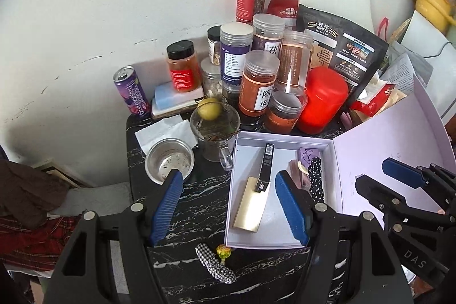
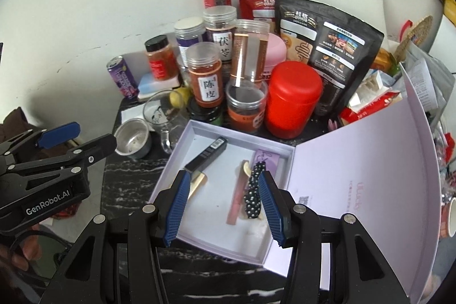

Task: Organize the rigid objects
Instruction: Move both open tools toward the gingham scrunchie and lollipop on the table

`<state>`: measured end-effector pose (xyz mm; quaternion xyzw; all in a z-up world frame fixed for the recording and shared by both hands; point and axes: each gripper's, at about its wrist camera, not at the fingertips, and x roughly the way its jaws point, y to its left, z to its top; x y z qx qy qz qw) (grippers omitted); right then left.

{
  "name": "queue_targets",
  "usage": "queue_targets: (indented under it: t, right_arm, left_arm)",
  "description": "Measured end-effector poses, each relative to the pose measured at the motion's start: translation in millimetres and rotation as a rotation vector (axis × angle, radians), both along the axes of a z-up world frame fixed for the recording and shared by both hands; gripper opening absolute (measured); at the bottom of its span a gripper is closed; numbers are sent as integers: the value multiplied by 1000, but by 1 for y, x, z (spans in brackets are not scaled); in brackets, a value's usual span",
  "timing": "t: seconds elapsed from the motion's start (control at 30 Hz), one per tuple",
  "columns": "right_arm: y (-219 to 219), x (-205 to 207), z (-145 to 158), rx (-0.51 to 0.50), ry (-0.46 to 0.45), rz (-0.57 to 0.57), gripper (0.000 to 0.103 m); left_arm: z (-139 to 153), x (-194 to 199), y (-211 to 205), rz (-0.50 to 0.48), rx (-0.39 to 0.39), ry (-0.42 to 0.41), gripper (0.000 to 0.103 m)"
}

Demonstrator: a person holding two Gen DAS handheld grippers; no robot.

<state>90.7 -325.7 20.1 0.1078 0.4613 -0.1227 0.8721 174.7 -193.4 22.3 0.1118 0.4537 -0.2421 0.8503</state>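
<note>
A white open box [image 1: 282,144] [image 2: 228,230] lies on the black marble table, its lid [image 2: 364,178] folded out to the right. Inside lie a gold flat case [image 1: 250,204] [image 2: 196,183], a black slim box [image 1: 265,167] [image 2: 206,154], a pink bar [image 2: 238,197], a purple box [image 2: 266,158] and a black dotted clip [image 1: 316,178] [image 2: 253,195]. A checked hair tie with a yellow flower [image 1: 216,264] lies on the table in front of the box. My left gripper [image 1: 229,207] is open and empty above the box's left edge. My right gripper [image 2: 225,207] is open and empty over the box.
Jars, a red canister [image 1: 323,100], a black pouch [image 1: 342,44], a purple can [image 1: 132,91], a glass mug with a lemon [image 1: 213,127] and a steel cup [image 1: 168,161] crowd the back of the table. A white wall stands behind.
</note>
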Motion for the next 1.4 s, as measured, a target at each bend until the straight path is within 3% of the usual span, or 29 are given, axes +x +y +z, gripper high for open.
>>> queue_targets:
  t: [0.47,1.4]
  right_arm:
    - [44,-27,-3,24,-1,64,50]
    - [100,-38,-55,111,76,195,50]
  left_arm:
    - [3,-33,42,43,11,-2,67]
    - [-41,-53,113,139,9,117,67]
